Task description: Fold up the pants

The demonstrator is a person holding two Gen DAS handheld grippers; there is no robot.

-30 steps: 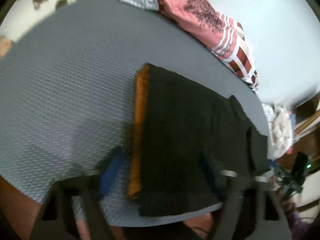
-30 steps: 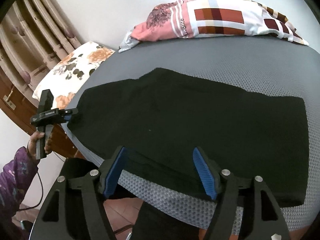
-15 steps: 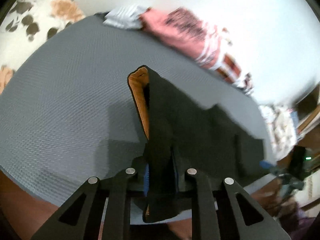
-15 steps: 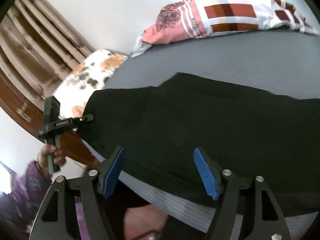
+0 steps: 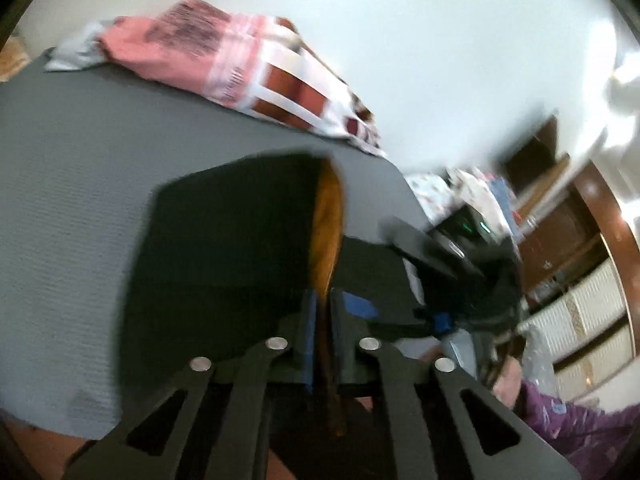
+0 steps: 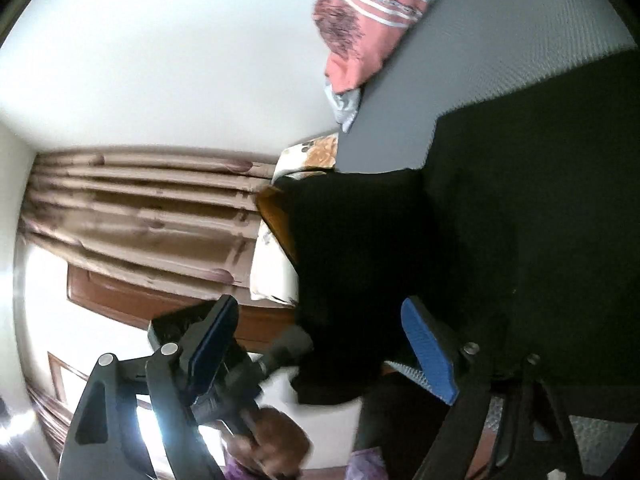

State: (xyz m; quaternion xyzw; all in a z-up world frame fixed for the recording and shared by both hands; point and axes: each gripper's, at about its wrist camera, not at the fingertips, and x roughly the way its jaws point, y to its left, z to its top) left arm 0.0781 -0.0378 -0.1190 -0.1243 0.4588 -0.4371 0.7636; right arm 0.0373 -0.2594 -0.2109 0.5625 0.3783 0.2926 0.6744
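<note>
Grey bed (image 5: 72,184) carries limp black pants (image 5: 224,240); your left tongs (image 5: 323,320) pinch their orange-lined hem at lower centre, right tongs (image 6: 324,344) spread, having just widened; grasp edges.

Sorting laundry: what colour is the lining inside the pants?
Orange, against the black pants; the lining shows best in the left wrist view.

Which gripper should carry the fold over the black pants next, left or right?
Left. The left gripper is shut on the black pants' orange-lined edge, already lifted; the right gripper has just been opening, nothing between its fingers.
</note>
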